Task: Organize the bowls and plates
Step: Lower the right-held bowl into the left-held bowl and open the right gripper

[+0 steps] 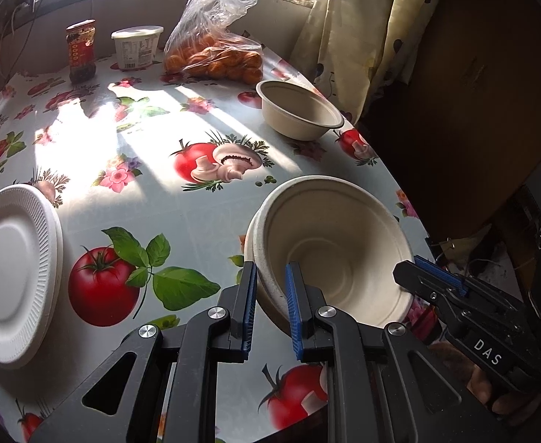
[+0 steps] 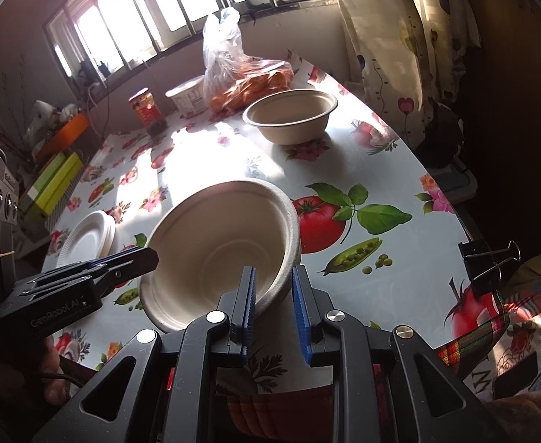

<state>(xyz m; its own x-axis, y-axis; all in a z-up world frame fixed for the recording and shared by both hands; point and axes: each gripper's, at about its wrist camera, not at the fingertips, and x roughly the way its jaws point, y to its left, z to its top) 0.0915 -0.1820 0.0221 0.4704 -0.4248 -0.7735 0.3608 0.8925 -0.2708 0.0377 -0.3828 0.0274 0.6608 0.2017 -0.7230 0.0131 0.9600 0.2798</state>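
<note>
A big round beige paper bowl (image 1: pixel 329 251) is tipped up near the edge of the counter (image 1: pixel 181 221), which wears a shiny cloth with pictures of red tomatoes, mushrooms, peas and flowers. The left gripper (image 1: pixel 270 302) has its two black fingers with blue pads almost closed, and they pinch the bowl's rim on its left side. The right gripper (image 2: pixel 274 306) is almost closed too, and it pinches the rim on the other side, so both hold the same bowl. In the left view, white letters on the right gripper's black body read "DAS". In the right view, pale letters on the left gripper's body read "GenRobot AI". A second beige paper bowl (image 1: pixel 300 114) sits flat on the counter farther back, well apart from the first. A small stack of white foam plates with ridged rims (image 1: pixel 12 269) lies on the left side of the counter. At the back stand a glass jar with a red label (image 1: pixel 81 51), a white plastic tub with a lid (image 1: pixel 136 47) and a clear plastic bag of oranges (image 1: pixel 215 48). The jar's label and the tub's label have print, but it is too small to read. Two black binder clips (image 2: pixel 488 262) grip the cloth at the counter's edge.
</note>
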